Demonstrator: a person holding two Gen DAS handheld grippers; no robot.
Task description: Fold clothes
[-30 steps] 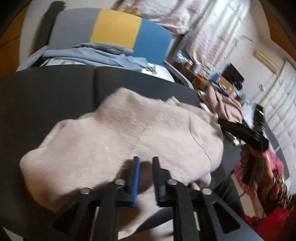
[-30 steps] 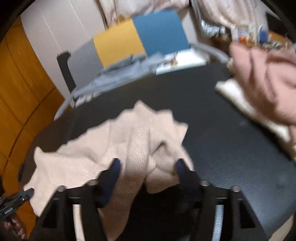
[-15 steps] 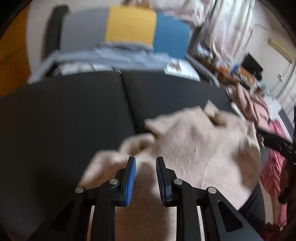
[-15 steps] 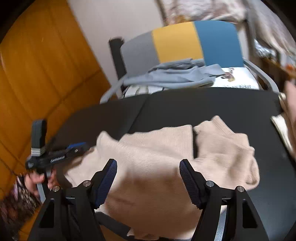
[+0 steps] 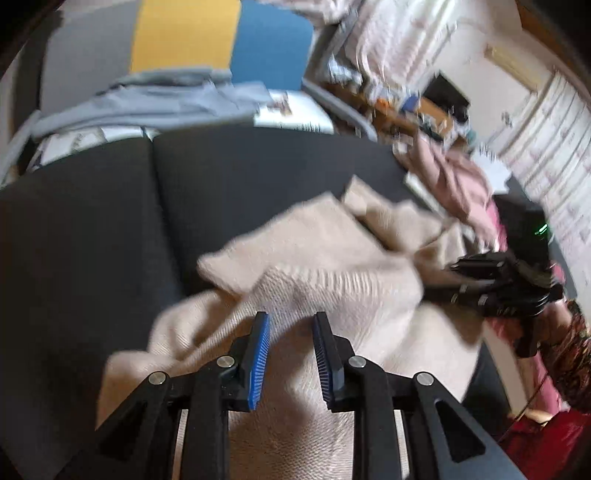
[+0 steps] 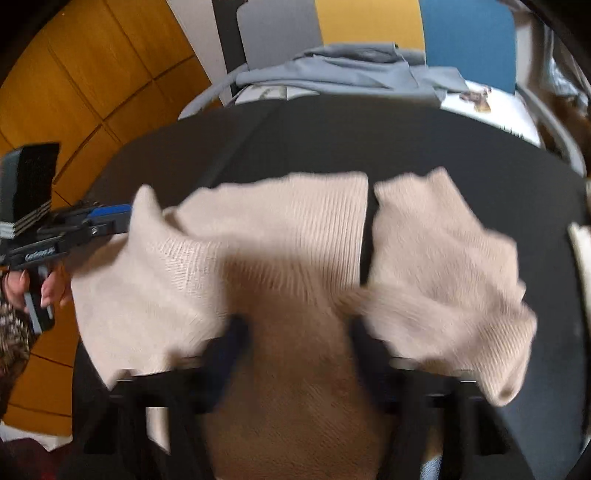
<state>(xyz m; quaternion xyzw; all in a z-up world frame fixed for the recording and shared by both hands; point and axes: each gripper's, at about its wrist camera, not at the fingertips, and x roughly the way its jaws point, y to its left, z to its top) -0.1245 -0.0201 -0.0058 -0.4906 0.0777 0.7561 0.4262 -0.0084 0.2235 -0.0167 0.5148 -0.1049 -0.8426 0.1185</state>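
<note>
Fingers (image 5: 258, 354) of the left gripper (image 5: 290, 354): two, blue-padded, a narrow gap between them and opening; nothing pinched, the pads hang just above the beige knit sweater (image 5: 314, 266). Right gripper (image 6: 295, 354): two dark fingers (image 6: 229, 350), badly blurred, closing, with beige cloth bunched between them; whether the pads already press on it cannot be told.

One sweater, ribbed knit, lying rumpled on the black table (image 5: 85, 236), toward its near edge. In the right wrist view it spreads in two lobes with a dark slit between them, the left lobe reaching the left gripper, the right lobe drooping at the near right.

One hand (image 6: 22, 288) grips the left gripper's handle at the far left of the right wrist view.

Beyond the table's far edge: one chair (image 6: 369, 26) with a backrest in three panels, grey, yellow, blue. One grey-blue garment (image 6: 351, 70) is draped over its seat. One pink garment (image 5: 454, 177) lies at the table's far right.
</note>
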